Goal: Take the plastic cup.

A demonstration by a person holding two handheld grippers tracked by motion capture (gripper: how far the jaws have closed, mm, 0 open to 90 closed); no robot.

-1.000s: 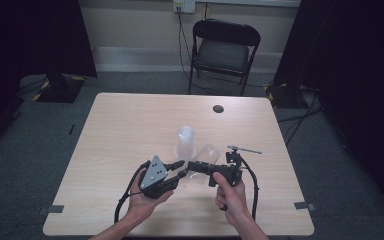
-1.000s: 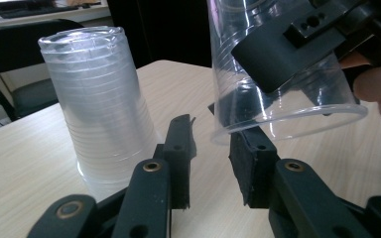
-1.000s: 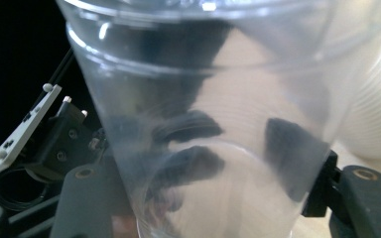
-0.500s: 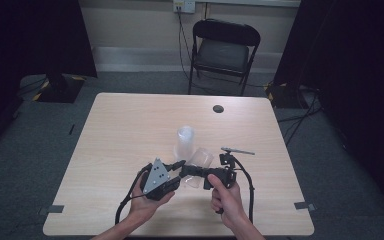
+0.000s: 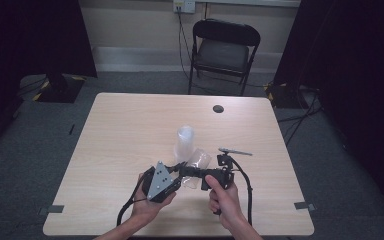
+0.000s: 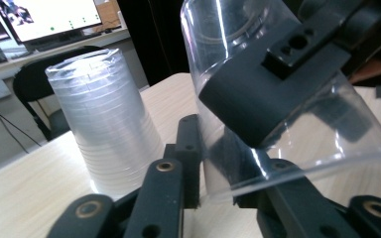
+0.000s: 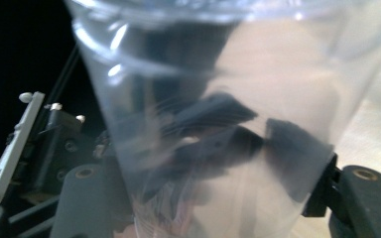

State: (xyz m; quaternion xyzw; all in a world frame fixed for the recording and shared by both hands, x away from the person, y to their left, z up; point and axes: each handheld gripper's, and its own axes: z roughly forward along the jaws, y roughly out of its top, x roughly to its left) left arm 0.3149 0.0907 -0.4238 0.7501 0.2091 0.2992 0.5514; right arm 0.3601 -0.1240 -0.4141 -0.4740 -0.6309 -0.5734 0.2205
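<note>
Table (image 5: 130,135) of pale wood fills mid-frame; stack of clear plastic cups (image 5: 184,142) stands upside down at centre; single clear plastic cup (image 5: 196,163), just below-right, grasped by both left gripper (image 5: 181,169), whose jaws have just been closing, and right gripper (image 5: 194,175); better to pull gently, without crushing.

A lab or recording studio: a lone wooden bench (image 5: 130,130) on grey carpet, black curtains (image 5: 35,35) left and right, tape marks (image 5: 56,209) on the floor, a folding chair (image 5: 222,50) at the far wall, a monitor (image 6: 44,20) behind.
</note>
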